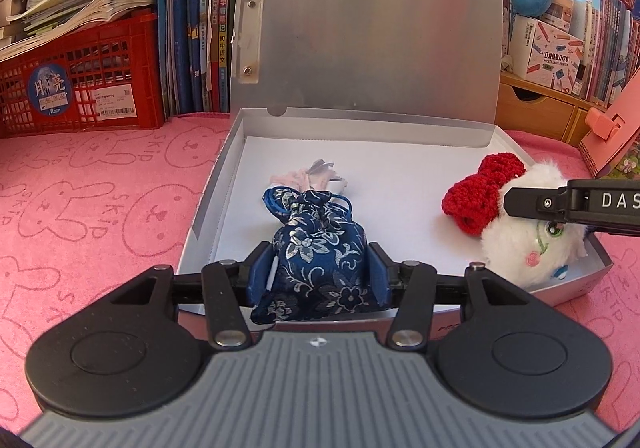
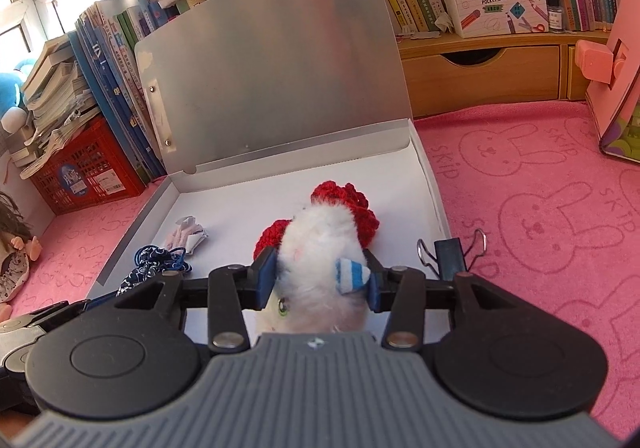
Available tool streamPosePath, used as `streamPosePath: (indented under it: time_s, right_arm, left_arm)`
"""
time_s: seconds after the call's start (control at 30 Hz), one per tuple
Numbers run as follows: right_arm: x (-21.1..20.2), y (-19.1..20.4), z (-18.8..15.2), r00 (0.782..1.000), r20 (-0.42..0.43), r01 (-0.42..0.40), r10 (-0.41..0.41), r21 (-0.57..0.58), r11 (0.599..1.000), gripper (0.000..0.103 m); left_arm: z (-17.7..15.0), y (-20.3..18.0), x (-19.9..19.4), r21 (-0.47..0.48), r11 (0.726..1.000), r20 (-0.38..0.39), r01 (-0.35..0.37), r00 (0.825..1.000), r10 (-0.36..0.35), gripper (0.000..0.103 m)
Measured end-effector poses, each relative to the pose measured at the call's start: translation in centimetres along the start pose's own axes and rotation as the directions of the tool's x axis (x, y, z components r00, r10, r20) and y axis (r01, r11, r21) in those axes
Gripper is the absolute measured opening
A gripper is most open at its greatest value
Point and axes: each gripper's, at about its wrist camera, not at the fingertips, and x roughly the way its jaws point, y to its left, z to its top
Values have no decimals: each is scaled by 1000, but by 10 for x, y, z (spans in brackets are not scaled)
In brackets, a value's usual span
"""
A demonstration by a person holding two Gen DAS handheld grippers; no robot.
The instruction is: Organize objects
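Pouch [image 1: 318, 252] feels soft and light; my left tongs [image 1: 318, 274] pinch its brocade belly. Right tongs [image 2: 320, 278] squeeze the fluffy plush cat [image 2: 320, 236] mid-body, both over the open box [image 1: 224, 151].

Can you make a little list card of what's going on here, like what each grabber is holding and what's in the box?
left gripper: shut on the blue floral pouch
right gripper: shut on the white plush cat
cat's bow: red crochet bow
box: silver box, lid up, white inside
also in box: small crumpled wrapper
outside box: black binder clip on the pink bunny cloth
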Motion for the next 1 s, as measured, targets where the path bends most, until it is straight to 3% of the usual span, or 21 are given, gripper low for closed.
streamPosePath:
  time_s: [0.13, 0.33, 1.0]
  right_arm:
    - [-11, 3, 3, 1000, 30, 6, -5, -29, 1000, 68]
    - [-34, 6, 5, 998, 60, -1, 5, -63, 998, 74]
    - [-135, 19, -41, 994, 94, -32, 59, -266, 963, 85]
  left_arm:
    - [2, -3, -11, 11, 1000, 38, -7, 999, 6, 77]
    - [6, -10, -36, 41, 999, 87, -4, 996, 0, 86]
    - [-40, -19, -132, 91, 994, 134, 55, 989, -67, 91]
